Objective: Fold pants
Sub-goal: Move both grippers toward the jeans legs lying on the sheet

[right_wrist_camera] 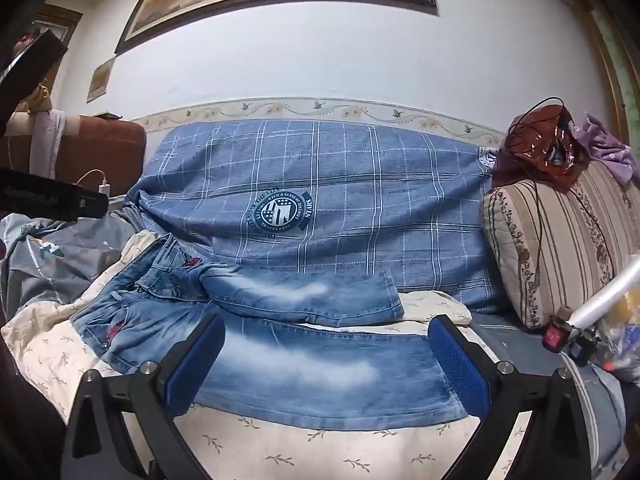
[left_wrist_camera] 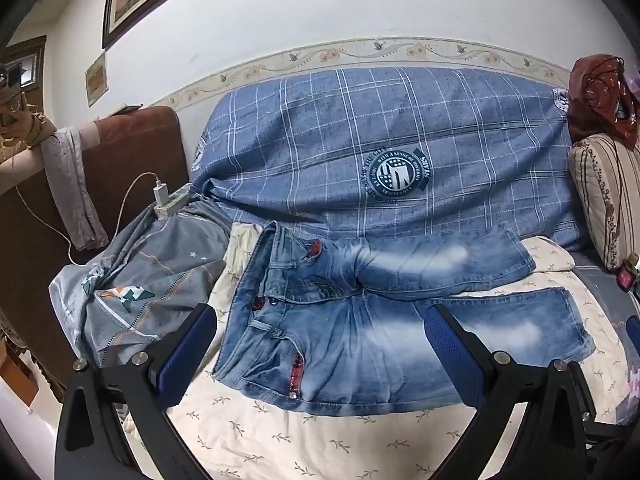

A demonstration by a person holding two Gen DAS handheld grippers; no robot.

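Denim, faded blue, the pants [left_wrist_camera: 360, 336] lie flat mid-frame on the cream bedspread [left_wrist_camera: 280, 440], legs running right; soft but weighty, I judge; both left gripper [left_wrist_camera: 320, 356] and right gripper [right_wrist_camera: 324, 364] hover with jaws spread, empty; I'd pinch waistband and hem.

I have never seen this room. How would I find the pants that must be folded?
Look at the big blue checked cover draped along the wall. Below it lies a cream sheet with small leaf prints, and the pants lie flat on that sheet, waist to the left, legs to the right. They are the only faded blue denim there, with red trim at the pockets.
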